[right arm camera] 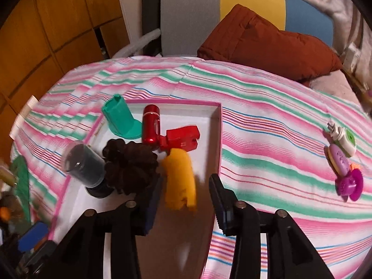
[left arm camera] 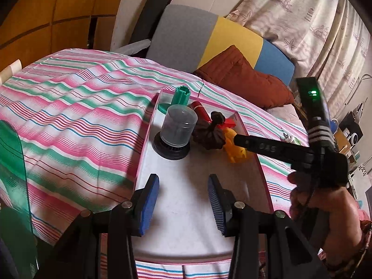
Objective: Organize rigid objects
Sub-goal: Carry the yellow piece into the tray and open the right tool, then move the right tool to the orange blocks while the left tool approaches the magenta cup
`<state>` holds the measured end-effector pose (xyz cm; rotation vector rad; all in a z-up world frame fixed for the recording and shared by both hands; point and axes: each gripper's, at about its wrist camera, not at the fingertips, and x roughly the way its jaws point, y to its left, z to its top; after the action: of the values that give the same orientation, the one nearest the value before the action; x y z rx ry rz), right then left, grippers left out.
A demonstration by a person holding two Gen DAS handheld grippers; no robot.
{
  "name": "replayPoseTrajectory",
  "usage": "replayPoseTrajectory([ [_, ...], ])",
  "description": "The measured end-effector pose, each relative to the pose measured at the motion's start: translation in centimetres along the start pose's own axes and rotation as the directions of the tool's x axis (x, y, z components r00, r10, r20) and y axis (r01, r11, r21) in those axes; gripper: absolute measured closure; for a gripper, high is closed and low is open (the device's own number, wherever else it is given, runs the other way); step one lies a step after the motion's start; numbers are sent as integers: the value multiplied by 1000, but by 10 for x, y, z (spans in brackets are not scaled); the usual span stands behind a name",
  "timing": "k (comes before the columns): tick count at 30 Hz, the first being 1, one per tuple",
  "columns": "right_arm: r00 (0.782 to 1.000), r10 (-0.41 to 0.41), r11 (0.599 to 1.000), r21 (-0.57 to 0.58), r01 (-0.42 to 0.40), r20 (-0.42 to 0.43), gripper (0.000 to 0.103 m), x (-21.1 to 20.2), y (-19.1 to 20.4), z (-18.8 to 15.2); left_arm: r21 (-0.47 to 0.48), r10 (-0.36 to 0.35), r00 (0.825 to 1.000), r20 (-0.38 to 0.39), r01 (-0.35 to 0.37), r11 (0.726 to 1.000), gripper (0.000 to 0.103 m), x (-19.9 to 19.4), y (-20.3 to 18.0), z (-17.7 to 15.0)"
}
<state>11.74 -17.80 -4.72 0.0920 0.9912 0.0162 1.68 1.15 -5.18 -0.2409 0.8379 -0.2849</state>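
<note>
Blue-padded fingers [left arm camera: 148, 207] of the left gripper [left arm camera: 183, 205] are sitting nearest the lens, spread wide with nothing between them, hovering over the bare near end of the white tray [left arm camera: 186, 209]. Pink-edged tray is lying on the striped cloth [left arm camera: 69, 116].

Right gripper [right arm camera: 186, 200] is also standing wide open, gripping nothing. Yellow piece [right arm camera: 180, 181] is lying on the tray floor between its fingers, nearer the left one; cannot tell if either pad is touching it. Its right finger is hanging over the tray's right wall. From the left wrist view, the right gripper's finger is reaching in from the right, tip just beside the yellow piece [left arm camera: 234, 150], with the person's hand [left arm camera: 325, 207] wrapping the handle.

Tray contents, all bunching at the far end:
- clear cylinder on black base [left arm camera: 174, 134], standing upright at the left wall
- pine cone [right arm camera: 130, 165], touching the cylinder [right arm camera: 83, 165] and just beside the yellow piece
- red metal canister [right arm camera: 151, 125], lying on its side
- red plastic block [right arm camera: 183, 138], touching the canister
- green tube piece [right arm camera: 121, 119], at the far left corner, tilting over the rim

Off-tray, well apart to the right on the cloth: white-and-green plug device [right arm camera: 343, 138] and purple gadget [right arm camera: 345, 174], lying just beside each other.

Behind the bed: brown cushion [right arm camera: 267, 44] is leaning against a grey/yellow/blue panel [right arm camera: 220, 11].
</note>
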Motion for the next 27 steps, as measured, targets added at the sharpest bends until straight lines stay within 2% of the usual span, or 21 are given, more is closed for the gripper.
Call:
replayPoseTrajectory([
  [14,996,69,998,11,-69,61,56,-44,-13,-16,36,-10,1000,-20,11,999,60,3,-13,-4],
  [17,997,54,998,17,-55,58,53,-49,-24,-21,46,-14,1000,-24,16,999,60,3,-18,-5],
  [20,998,35,999,36,-37,53,53,-52,-41,-26,62,-59,998,-34,61,996,60,3,-27,-6],
  [27,999,-14,995,96,9,46,52,-59,-90,-37,151,-79,996,-45,85,985,60,3,-61,-10],
])
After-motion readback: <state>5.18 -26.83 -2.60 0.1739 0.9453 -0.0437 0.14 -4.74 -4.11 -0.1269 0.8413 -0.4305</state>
